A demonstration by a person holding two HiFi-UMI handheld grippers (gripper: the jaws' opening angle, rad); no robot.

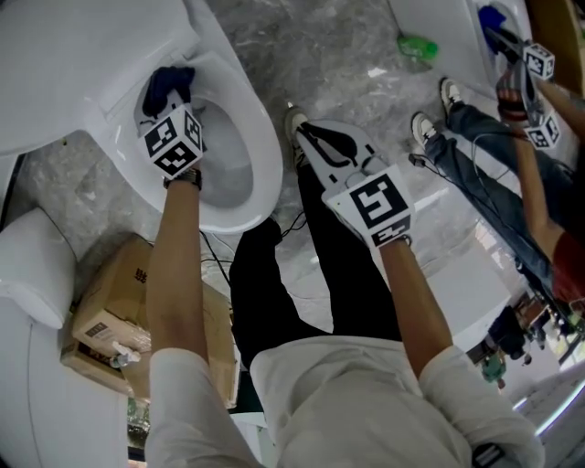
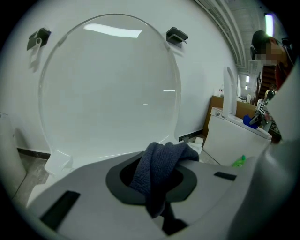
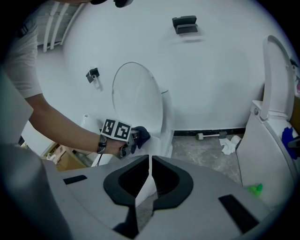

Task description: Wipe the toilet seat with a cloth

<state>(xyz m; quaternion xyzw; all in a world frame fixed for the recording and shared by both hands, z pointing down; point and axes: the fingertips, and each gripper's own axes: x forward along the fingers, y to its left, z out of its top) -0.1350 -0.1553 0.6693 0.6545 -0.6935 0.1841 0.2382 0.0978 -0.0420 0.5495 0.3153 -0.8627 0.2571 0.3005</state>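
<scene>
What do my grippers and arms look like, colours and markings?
The left gripper and right gripper have pale bodies with black jaws, and each carries a white cube with black square markers. White sleeves are rolled to the elbows; a dark band circles the left wrist.

I carry two grippers, my left gripper (image 1: pixel 167 108) and my right gripper (image 1: pixel 315 137). The other person (image 1: pixel 498 146) holds two more, which makes four marker cubes (image 1: pixel 174 139) in all. I count one dark cloth (image 1: pixel 167 84), two toilets, the near toilet (image 1: pixel 260 146) and the far toilet (image 1: pixel 439 27), one cardboard box (image 1: pixel 110 315) and one green bottle (image 1: pixel 418 46).
</scene>
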